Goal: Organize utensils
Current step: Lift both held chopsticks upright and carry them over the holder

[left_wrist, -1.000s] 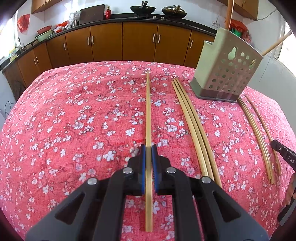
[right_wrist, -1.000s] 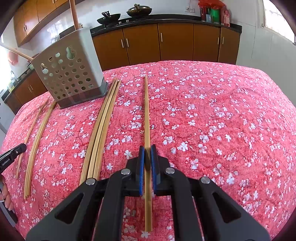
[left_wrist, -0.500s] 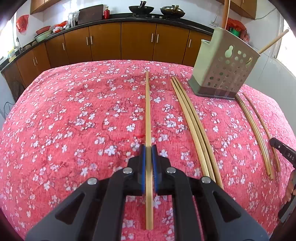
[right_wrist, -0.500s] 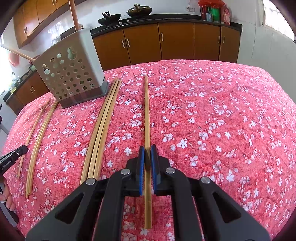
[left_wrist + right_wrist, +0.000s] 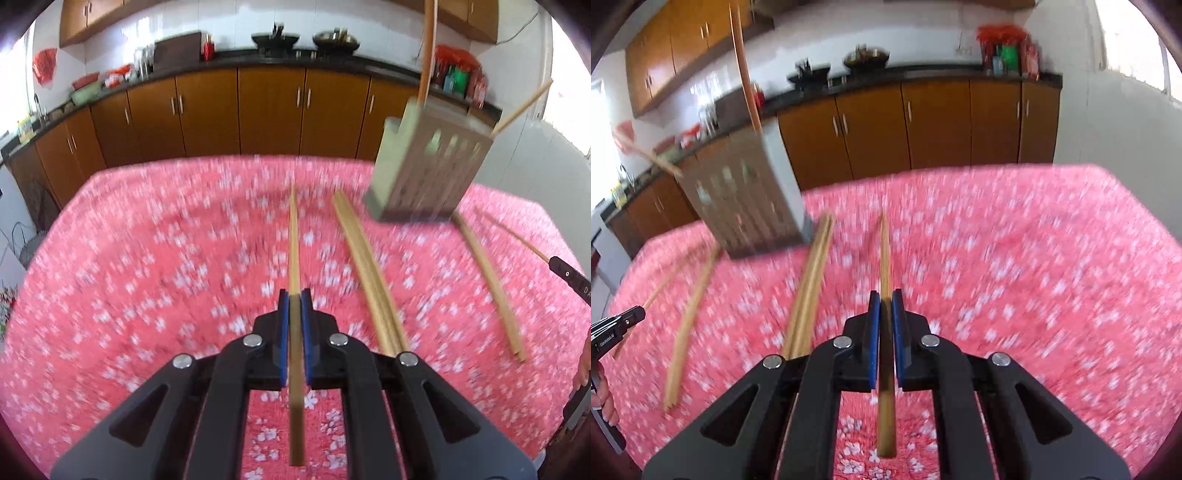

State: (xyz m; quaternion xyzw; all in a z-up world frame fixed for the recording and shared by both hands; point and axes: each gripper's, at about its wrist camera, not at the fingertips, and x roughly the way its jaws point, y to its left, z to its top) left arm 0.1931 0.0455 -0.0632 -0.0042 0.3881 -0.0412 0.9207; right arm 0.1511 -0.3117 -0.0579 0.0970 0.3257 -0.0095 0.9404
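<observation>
My left gripper (image 5: 294,295) is shut on a bamboo chopstick (image 5: 294,236) and holds it lifted above the red floral tablecloth (image 5: 147,280). My right gripper (image 5: 885,295) is shut on another bamboo chopstick (image 5: 885,251), also lifted. The grey perforated utensil holder (image 5: 424,170) stands at the back right in the left wrist view and at the back left in the right wrist view (image 5: 750,206). Two sticks stand in it. Both views are blurred by motion.
A bundle of chopsticks (image 5: 365,273) lies beside the holder, and it also shows in the right wrist view (image 5: 809,288). More loose chopsticks (image 5: 491,280) lie past the holder. Brown kitchen cabinets (image 5: 236,110) stand behind the table.
Both grippers have risen and tilted up with their chopsticks, so the table has dropped lower in both views and more of the cabinets shows.
</observation>
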